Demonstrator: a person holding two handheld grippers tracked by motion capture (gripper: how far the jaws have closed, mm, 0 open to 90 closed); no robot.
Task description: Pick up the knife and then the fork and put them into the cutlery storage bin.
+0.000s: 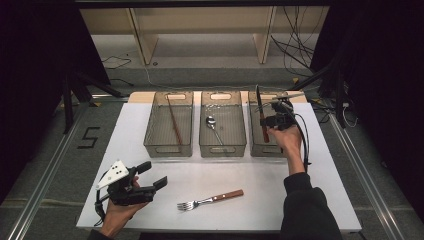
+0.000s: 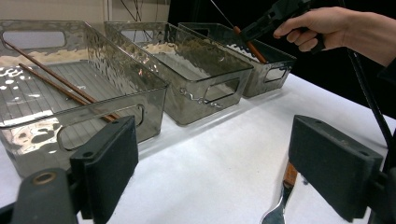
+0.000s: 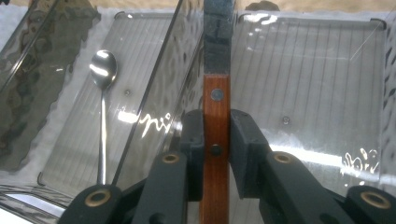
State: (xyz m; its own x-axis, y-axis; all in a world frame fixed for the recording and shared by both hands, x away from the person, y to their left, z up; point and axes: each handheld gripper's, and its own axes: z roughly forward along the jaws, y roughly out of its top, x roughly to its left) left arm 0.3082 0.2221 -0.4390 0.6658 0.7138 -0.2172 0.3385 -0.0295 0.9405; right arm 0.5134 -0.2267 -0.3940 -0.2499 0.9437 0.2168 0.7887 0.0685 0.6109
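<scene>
Held knife (image 3: 215, 112) by wooden handle in right gripper (image 1: 270, 121), poised over right bin (image 1: 254, 147). Left gripper (image 1: 155, 176) idle, jaws wide. Next, probably: lower, release inside bin.

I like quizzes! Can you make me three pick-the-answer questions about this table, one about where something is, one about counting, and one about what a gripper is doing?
1. Where is the spoon?
A. middle bin
B. left bin
C. on the table

2. How many bins?
A. two
B. three
C. four

3. The right gripper is:
A. open
B. shut on a fork
C. shut on the knife

Answers:
1 A: it lies in the middle bin.
2 B: three stand in a row.
3 C: its jaws press the knife's wooden handle.
</scene>
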